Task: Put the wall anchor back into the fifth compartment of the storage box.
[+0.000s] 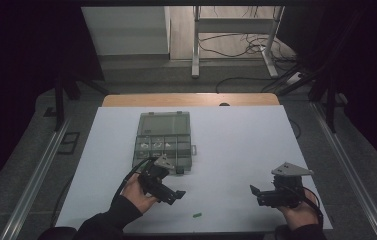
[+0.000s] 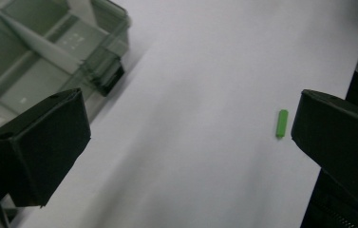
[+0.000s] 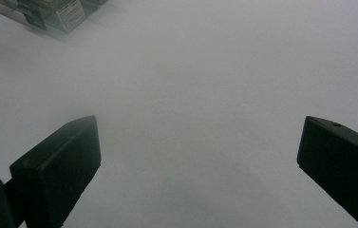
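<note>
A: We hold the left gripper [image 1: 172, 193] with jaws wide just past the near edge of the organizer box [image 1: 163, 144], angled at the green peg [image 1: 197, 215] lying loose on the desk [image 1: 236, 150], likely to collect it.

B: The right gripper [image 1: 257, 192], jaws wide and empty, waits well to the box's right. A label on the box is too blurred to read.

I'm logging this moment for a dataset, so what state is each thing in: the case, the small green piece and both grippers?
Compartment case: lid open, lying flat on the table beyond the tray; some compartments hold small pieces.
Green piece: lying flat on the white table, loose, apart from the case.
Left gripper: open, fingers wide, holding nothing, green piece near one finger.
Right gripper: open, holding nothing, above bare table.
</note>
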